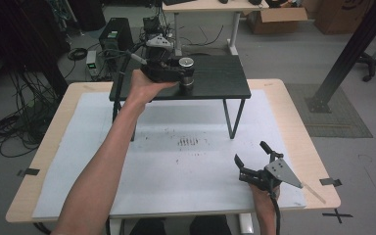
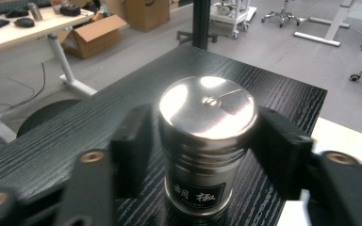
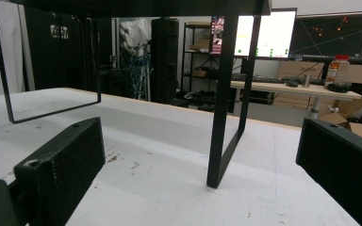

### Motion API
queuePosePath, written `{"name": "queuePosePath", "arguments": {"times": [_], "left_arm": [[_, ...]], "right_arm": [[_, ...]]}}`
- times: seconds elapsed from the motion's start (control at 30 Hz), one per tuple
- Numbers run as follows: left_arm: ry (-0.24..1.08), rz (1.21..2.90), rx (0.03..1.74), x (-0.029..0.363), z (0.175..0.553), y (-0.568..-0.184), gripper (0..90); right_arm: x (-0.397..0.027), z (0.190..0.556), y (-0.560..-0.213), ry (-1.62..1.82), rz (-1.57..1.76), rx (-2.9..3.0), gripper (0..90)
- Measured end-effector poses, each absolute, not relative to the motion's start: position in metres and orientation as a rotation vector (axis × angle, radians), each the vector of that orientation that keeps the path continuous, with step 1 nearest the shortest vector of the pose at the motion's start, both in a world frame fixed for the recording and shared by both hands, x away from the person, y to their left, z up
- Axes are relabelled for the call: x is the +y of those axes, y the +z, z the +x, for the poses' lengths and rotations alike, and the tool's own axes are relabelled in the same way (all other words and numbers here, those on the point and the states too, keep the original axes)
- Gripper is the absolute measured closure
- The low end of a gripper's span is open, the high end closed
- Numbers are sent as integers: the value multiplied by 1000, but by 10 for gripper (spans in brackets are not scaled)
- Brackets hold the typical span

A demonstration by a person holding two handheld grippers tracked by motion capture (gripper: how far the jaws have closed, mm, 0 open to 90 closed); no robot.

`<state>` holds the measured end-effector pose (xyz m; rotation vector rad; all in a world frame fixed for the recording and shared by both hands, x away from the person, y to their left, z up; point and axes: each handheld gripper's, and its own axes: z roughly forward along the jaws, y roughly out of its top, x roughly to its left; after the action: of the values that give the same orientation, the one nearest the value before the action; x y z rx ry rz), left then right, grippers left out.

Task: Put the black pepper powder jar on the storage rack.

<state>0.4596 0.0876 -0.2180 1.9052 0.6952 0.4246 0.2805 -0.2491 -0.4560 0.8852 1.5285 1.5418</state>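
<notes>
Steel pepper shaker [image 2: 206, 146] upright on black raised shelf [image 1: 220, 78], near its front edge, between the jaws of left gripper [image 2: 202, 155]; pads released, narrow gaps either side, nothing grasped. Risk judged: a sideways nudge from one pad on withdrawal, tipping the tall tin or sliding it off the edge. Right gripper [image 1: 256, 161] wide open, idle over white table mat [image 1: 176, 181], well apart. Shelf leg [image 3: 226, 94] ahead of it.

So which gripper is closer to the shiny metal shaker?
Left. The left gripper has its jaws either side of the metal shaker on the black shelf; the right gripper rests down on the white table mat.
</notes>
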Motion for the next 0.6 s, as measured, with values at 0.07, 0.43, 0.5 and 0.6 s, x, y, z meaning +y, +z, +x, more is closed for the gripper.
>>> {"name": "queuePosePath", "arguments": {"times": [0.07,0.43,0.5,0.6], "left_arm": [[442,1896,707,88,459,-217,316],[422,1859,739,87,454,-213,2],[426,1866,738,87,453,-213,2],[435,1867,729,89,450,-213,3]], "right_arm": [[-249,280,-456,1541,884,1529,16],[-249,280,-456,1543,885,1526,17],[-249,280,-456,1544,886,1527,17],[-249,280,-456,1542,885,1528,17]]}}
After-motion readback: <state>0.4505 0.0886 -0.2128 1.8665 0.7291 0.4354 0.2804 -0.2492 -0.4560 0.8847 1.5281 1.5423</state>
